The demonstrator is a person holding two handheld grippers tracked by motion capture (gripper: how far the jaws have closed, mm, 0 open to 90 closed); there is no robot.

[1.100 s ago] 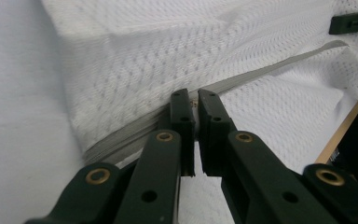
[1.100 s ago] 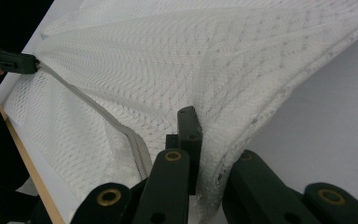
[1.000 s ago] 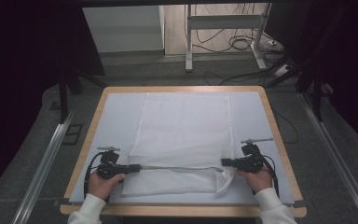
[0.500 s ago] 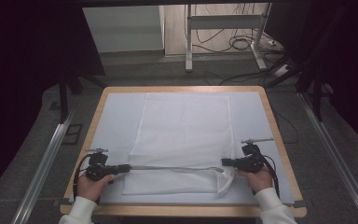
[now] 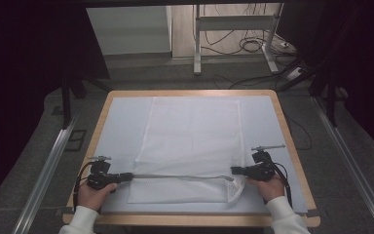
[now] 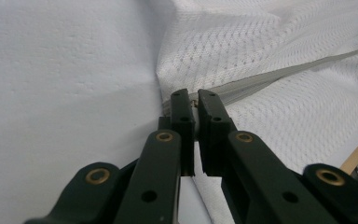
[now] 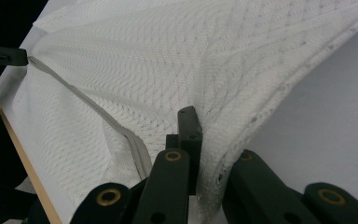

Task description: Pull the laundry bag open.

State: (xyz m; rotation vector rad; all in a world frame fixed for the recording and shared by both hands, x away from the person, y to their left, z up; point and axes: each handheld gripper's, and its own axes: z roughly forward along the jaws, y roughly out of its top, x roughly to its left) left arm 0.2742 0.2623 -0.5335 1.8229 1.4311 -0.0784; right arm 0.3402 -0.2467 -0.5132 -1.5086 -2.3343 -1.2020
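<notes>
Over the last second we have drawn the left tool (image 5: 126,176) outward toward the left edge of the tabletop (image 5: 126,105), while the right tool (image 5: 234,170) has kept its place near the right edge. The mesh bag (image 5: 192,139) lies flat in the middle of the tabletop, its far part smooth, its near part crossed by the grey zipper (image 5: 175,176), which now runs as a long, nearly straight line between the two tools. In the left gripper view the left tool (image 6: 195,100) is nearly closed, its jaws pinching something small at the left end of the zipper (image 6: 279,72); we take it for the pull or the end tab but cannot tell which. In the right gripper view the right tool (image 7: 209,140) is clamped on a bunched fold of the bag (image 7: 177,60) beside the zipper's (image 7: 121,133) other end, and there the fabric puckers at the near right corner. We judge that the outward pull has taken the slack out of the zipper line, so the bag is braced at one end and tensioned at the other. Whether the zipper is running open or shut we cannot tell from here. Next we would likely hold the right side firm and keep the pull in line with the zipper, lest the mesh snag.
</notes>
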